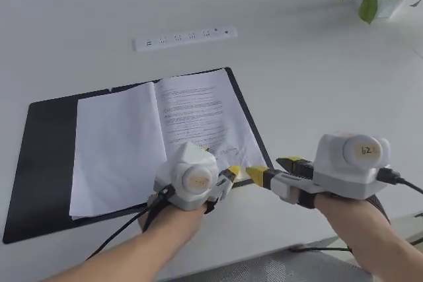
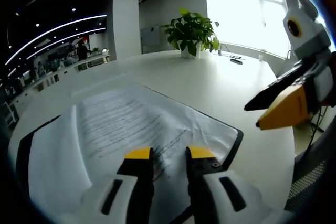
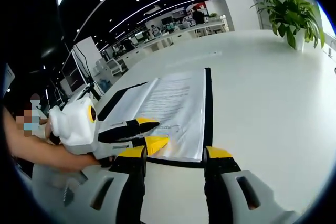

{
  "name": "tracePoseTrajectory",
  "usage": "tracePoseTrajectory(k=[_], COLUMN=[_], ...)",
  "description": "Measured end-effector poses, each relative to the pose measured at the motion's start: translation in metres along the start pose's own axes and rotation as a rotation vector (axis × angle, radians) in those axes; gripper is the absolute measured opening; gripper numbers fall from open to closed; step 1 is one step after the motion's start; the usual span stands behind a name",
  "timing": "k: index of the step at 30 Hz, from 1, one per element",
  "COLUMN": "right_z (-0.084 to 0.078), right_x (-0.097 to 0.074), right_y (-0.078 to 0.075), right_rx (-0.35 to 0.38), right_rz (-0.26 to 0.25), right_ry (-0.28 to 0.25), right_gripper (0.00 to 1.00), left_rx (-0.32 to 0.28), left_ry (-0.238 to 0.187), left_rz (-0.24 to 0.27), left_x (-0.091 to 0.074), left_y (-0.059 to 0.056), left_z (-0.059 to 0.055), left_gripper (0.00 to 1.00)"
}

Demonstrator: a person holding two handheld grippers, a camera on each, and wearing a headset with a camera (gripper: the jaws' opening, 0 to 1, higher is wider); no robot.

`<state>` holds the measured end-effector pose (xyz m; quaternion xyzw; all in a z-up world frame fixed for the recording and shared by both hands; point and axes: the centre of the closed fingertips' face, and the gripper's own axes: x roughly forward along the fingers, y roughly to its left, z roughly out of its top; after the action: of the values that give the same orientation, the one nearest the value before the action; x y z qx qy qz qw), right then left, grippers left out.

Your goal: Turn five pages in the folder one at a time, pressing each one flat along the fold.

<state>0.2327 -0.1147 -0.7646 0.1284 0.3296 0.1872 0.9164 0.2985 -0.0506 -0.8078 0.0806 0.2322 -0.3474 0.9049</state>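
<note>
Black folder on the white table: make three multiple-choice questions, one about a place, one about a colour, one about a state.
1. The long white power strip lies: A on the black folder; B on the white table beyond the folder; C under the folder.
2. The left tool has tips that are: A red; B blue; C yellow.
3. The folder is: A open flat; B closed; C upright.
Answers: B, the strip lies past the folder's far edge; C, both tips show yellow; A, pages spread on both sides.

White left tool [image 1: 230, 176] and right tool [image 1: 269, 170] have yellow-tipped jaws, black cables [image 1: 125, 229].
</note>
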Motion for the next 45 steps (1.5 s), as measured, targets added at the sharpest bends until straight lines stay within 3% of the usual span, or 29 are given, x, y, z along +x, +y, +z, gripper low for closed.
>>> tracePoseTrajectory(k=[2,7,9,10,11,15,22,29,45], right_z=[0.0,-0.001,-0.002,-0.003,-0.003,-0.002,0.003,0.005,-0.013], right_x=[0.001,0.004,0.006,0.007,0.007,0.008,0.014,0.022,0.026], right_y=[-0.001,-0.001,-0.001,-0.001,-0.001,0.0,0.001,0.003,-0.007], right_rx=[0.005,0.006,0.004,0.006,0.005,0.01,0.01,0.026,0.124], right_rz=[0.001,0.003,0.005,0.005,0.005,0.01,0.022,0.043,0.037], right_ry=[0.001,0.005,0.008,0.012,0.012,0.007,-0.008,-0.008,0.029], right_gripper=[0.42,0.42,0.42,0.42,0.42,0.42,0.4,0.31,0.27], left_rx=[0.043,0.043,0.042,0.061,0.068,0.084,0.044,0.022,0.023], left_ry=[-0.009,-0.005,-0.002,0.0,0.002,0.005,0.007,0.008,0.005], left_rz=[-0.02,-0.014,0.01,0.037,0.017,0.018,0.029,0.033,0.032], left_x=[0.0,0.0,0.0,0.001,0.001,0.001,0.001,0.001,0.0], left_y=[-0.004,-0.004,0.001,0.009,0.006,0.005,0.008,0.007,0.006], left_z=[0.001,0.0,0.0,0.001,0.001,0.001,0.001,0.0,-0.001], left_gripper=[0.23,0.21,0.15,0.09,0.09,0.08,0.04,0.04,0.04])
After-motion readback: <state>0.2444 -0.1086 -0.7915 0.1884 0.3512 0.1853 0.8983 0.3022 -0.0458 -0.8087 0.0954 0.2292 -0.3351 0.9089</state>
